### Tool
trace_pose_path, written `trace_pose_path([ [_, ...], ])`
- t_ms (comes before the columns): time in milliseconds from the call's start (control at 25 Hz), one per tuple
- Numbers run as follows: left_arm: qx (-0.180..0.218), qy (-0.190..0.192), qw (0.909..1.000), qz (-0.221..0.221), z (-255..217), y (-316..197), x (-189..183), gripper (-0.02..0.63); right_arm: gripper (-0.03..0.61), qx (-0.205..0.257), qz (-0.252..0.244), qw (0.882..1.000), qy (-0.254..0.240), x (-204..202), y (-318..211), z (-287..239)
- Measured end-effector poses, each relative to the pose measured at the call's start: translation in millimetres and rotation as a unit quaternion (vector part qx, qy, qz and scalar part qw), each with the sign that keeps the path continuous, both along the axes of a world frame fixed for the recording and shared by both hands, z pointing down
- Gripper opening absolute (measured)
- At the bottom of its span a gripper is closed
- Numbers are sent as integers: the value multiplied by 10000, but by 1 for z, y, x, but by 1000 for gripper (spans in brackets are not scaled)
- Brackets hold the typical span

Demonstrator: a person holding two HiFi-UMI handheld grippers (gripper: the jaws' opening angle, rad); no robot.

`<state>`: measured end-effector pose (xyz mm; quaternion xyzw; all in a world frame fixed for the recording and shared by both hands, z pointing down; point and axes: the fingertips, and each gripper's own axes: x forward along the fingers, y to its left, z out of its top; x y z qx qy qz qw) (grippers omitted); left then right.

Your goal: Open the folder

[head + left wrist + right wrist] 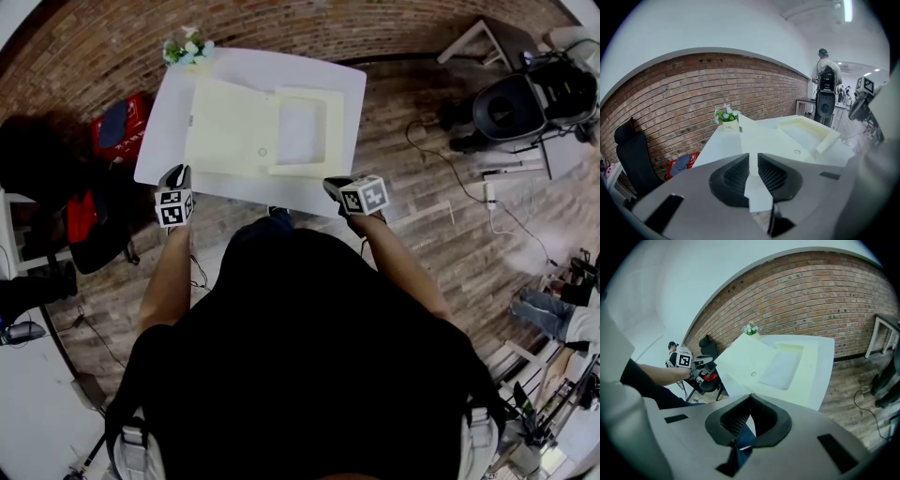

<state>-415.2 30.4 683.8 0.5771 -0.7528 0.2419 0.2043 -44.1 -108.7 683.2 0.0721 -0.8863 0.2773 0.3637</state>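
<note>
the cream plastic folder (234,127) lies open and flat at the centre of the white rectangular table (167,141). its flat cover occupies the 9 o'clock half. a small round fastener (262,152) sits on the cover near the fold. the 3 o'clock half carries a raised rectangular rim around a paler panel.

the left gripper (753,161) is at 7 o'clock of the folder, at the near table edge, just beside the cover's near corner and apart from it. its jaws stand narrowly apart, leaving a thin slot. nothing is clamped; the table and the cover show beyond the slot.

the right gripper (750,397) is at 5 o'clock of the folder, at the near table edge, apart from the folder. its jaw tips are together, with nothing between them.

a small white pot of green leaves and white flowers (187,49) stands on the table corner at 11 o'clock of the folder. a red fabric bag (120,127) lies on the brick-pattern floor at 9 o'clock of the table. a black office chair (511,105) stands well apart at 3 o'clock.
</note>
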Motion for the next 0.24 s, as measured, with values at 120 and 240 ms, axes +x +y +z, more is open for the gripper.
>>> trace_pose_path([
  [120,53,-23,10000,26,-6,0,5,54,23,36,51,10000,-23,8,0,-2],
  [240,111,-22,9999,48,-11,1,11,40,23,67,116,9999,-51,14,0,-4],
])
